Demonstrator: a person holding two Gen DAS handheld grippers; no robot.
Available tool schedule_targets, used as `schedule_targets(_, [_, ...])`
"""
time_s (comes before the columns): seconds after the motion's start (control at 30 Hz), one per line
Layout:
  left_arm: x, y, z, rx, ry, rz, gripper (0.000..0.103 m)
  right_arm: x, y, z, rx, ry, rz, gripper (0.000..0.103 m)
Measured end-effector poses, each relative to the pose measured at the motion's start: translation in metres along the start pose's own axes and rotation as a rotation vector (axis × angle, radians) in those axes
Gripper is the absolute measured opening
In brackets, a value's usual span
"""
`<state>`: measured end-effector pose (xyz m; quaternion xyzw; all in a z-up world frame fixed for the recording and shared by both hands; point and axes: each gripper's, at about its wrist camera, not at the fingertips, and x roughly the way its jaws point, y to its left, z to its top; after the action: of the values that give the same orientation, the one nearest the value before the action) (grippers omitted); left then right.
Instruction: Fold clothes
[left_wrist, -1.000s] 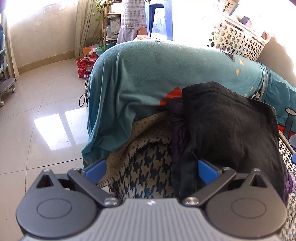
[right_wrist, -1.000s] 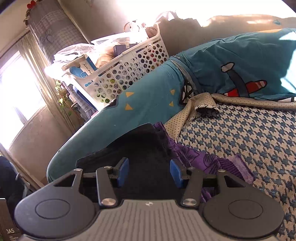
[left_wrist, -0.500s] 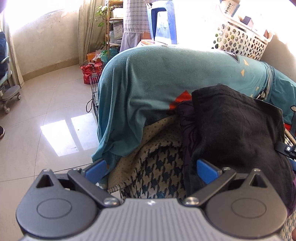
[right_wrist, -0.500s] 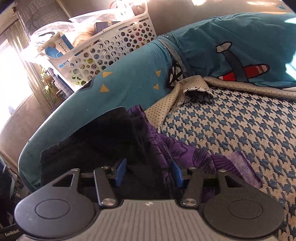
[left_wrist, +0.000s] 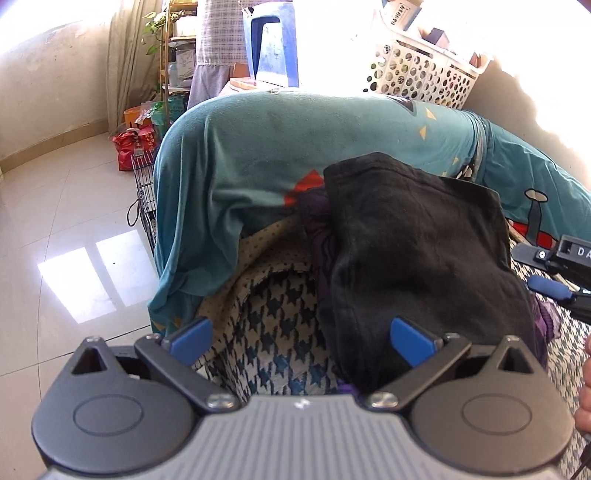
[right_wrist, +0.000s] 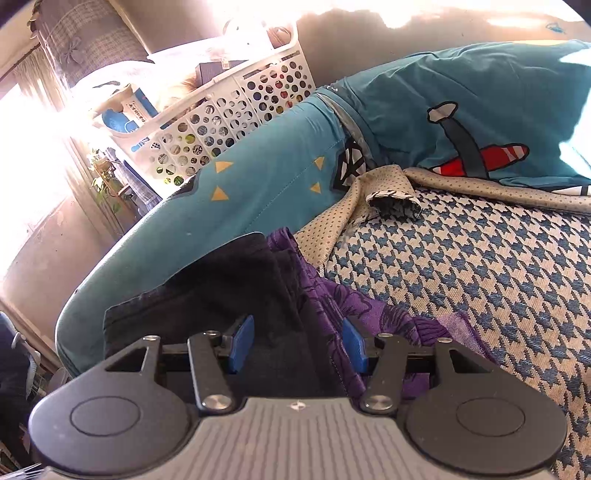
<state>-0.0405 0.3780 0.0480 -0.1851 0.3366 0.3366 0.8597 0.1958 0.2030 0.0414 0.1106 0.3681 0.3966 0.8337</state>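
A folded black garment (left_wrist: 417, 258) lies on a purple patterned garment (left_wrist: 319, 229) at the sofa's corner. My left gripper (left_wrist: 301, 339) is open wide at the sofa's edge; its right pad sits against the black garment's near fold and its left pad hangs over the houndstooth cover. In the right wrist view the black garment (right_wrist: 229, 291) and the purple garment (right_wrist: 354, 306) run between the pads of my right gripper (right_wrist: 298, 347). That gripper is open, with the cloth lying loose in the gap. The right gripper (left_wrist: 554, 266) also shows at the left view's right edge.
A blue-and-white houndstooth cover (right_wrist: 480, 277) and a teal airplane-print sheet (left_wrist: 277, 147) drape the sofa. A white perforated laundry basket (left_wrist: 417, 74) stands behind. Tiled floor (left_wrist: 74, 221), a red bag (left_wrist: 133, 144) and a wire rack lie left. A hand (left_wrist: 585, 376) shows at right.
The right gripper has come into the left view at the right edge. Its pads have spread slightly over the black garment. The left gripper has shifted a little and stays open.
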Motion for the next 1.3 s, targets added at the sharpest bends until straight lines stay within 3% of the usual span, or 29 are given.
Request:
schedule_targets(0.47, [0.007, 0.003, -0.007, 0.102, 0.066, 0.028, 0.103, -0.007, -0.006, -0.009, 0.029, 0.085, 0.085, 0.052])
schedule_targets(0.8, [0.008, 0.017, -0.007, 0.071, 0.096, 0.022, 0.103, 0.004, -0.003, -0.022, -0.024, 0.137, 0.042, 0.052])
schedule_targets(1.0, [-0.013, 0.022, -0.002, 0.003, 0.010, -0.126, 0.103, -0.003, -0.008, -0.018, -0.008, 0.104, 0.060, 0.052])
schedule_targets(1.3, [-0.009, -0.009, 0.023, 0.069, -0.200, -0.023, 0.103, -0.008, -0.001, -0.014, -0.015, 0.009, 0.109, 0.052])
